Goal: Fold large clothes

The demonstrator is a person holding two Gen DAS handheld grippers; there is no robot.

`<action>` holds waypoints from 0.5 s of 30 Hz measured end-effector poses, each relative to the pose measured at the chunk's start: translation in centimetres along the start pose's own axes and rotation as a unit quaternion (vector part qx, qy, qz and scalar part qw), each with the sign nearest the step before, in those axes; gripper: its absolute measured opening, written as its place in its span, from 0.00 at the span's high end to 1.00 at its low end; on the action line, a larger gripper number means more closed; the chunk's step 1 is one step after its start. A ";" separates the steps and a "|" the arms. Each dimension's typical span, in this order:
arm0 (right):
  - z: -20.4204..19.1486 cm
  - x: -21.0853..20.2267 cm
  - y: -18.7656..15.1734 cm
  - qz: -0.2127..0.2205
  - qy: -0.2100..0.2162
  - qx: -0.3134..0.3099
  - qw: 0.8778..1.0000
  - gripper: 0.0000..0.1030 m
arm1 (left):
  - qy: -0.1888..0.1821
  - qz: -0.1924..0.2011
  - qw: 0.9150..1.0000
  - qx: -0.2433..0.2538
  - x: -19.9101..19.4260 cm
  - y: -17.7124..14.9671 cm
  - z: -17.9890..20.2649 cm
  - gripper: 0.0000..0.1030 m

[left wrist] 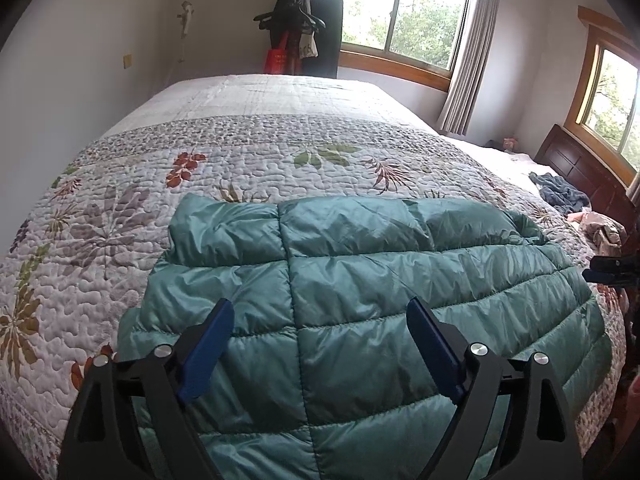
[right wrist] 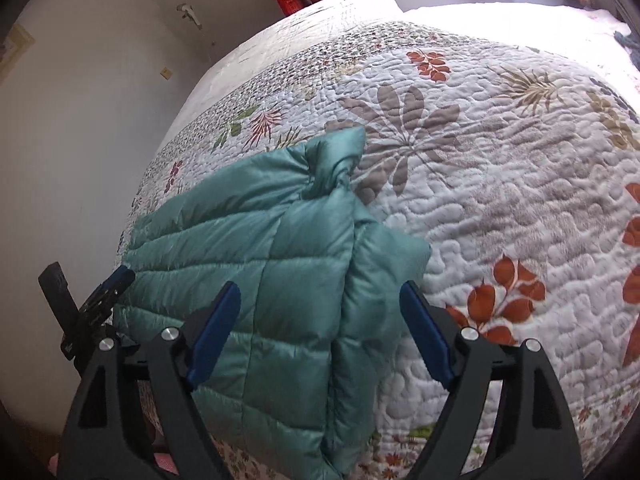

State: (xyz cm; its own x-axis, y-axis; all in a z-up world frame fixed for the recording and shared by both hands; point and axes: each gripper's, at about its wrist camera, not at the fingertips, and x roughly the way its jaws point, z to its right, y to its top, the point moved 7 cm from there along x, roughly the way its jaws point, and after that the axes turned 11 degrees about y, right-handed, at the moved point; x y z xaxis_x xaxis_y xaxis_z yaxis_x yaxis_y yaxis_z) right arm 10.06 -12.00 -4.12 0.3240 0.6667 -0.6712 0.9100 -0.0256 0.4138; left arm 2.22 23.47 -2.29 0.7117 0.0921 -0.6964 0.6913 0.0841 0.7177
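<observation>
So we've got this teal puffer jacket [left wrist: 360,292], shiny nylon with stitched square baffles, lying folded on the bed's quilted bedspread [left wrist: 248,168], which is white, pebbly-stitched and printed with leaves. Our left gripper [left wrist: 322,344] hangs over the jacket with its blue-padded fingers spread wide, holding nothing. Our right gripper [right wrist: 320,328] is the same, fingers apart above the jacket's puffy folded edge.

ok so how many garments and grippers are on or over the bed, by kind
teal puffer jacket: 1
blue crumpled garment near the headboard: 1
pinkish crumpled garment beside it: 1
grippers, left gripper and right gripper, both open: 2
total: 5
</observation>
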 end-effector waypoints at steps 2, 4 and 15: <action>0.0 -0.2 -1.5 -0.006 0.004 0.006 1.000 0.20 | -0.004 0.001 1.000 -0.001 -0.6 -0.3 0.4 0.13; 0.1 -0.4 -2.8 -0.010 0.007 0.011 1.000 0.20 | -0.008 0.005 1.000 -0.003 -1.2 -0.5 0.6 0.12; 1.1 0.5 -6.0 -0.019 0.069 0.046 0.996 0.19 | -0.003 0.005 1.000 0.004 -1.4 -1.6 0.9 0.12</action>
State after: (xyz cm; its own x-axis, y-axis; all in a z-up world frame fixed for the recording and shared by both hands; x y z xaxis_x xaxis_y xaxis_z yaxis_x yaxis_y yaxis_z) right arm 5.02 -12.31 -7.66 0.2562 0.7639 -0.5923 0.9426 -0.0618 0.3280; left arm 0.26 22.36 -2.48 0.7196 0.0862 -0.6890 0.6848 0.0761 0.7248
